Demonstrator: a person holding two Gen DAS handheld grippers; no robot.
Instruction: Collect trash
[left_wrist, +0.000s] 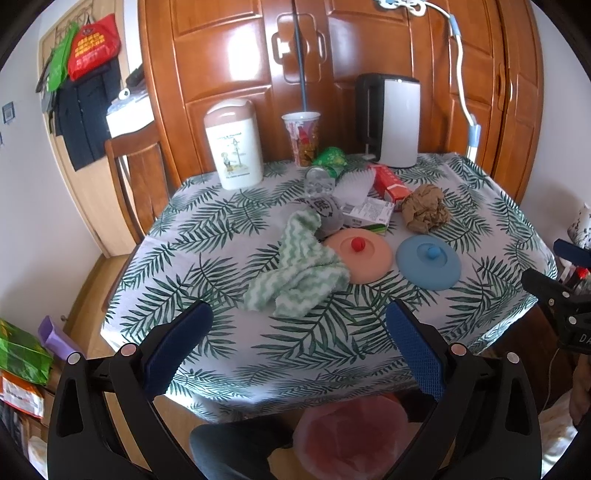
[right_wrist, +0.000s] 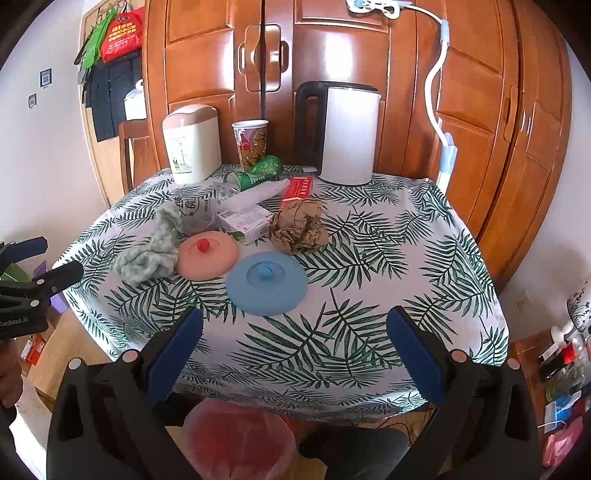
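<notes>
The left wrist view is showing a purple dustpan-like piece (left_wrist: 55, 338) and green bags on the floor beside the counter (left_wrist: 229, 354); the right wrist view is showing instead a cluttered low shelf (right_wrist: 561, 369) past the counter's other side. Both are catching a pink bin (right_wrist: 238, 439) lined with a red bag, sitting below the counter's near edge.

The left gripper (left_wrist: 297, 317) and right gripper (right_wrist: 295, 325) are both hovering over the near edge with jaws spread wide, gripping nothing. The crumpled brown paper (right_wrist: 299, 229) is lying well beyond the jaws — just behind the blue lid (right_wrist: 266, 282), which is sitting between it and the right gripper. A peach lid (left_wrist: 360, 258) is lying just beside the blue lid, with a green-and-white cloth (left_wrist: 299, 273) overlapping its far side. Behind the blue lid are lying a small carton (right_wrist: 245, 221), a red box (right_wrist: 297, 190) and a tipped green cup (right_wrist: 258, 171); a kettle (right_wrist: 343, 133) is standing at the back.
</notes>
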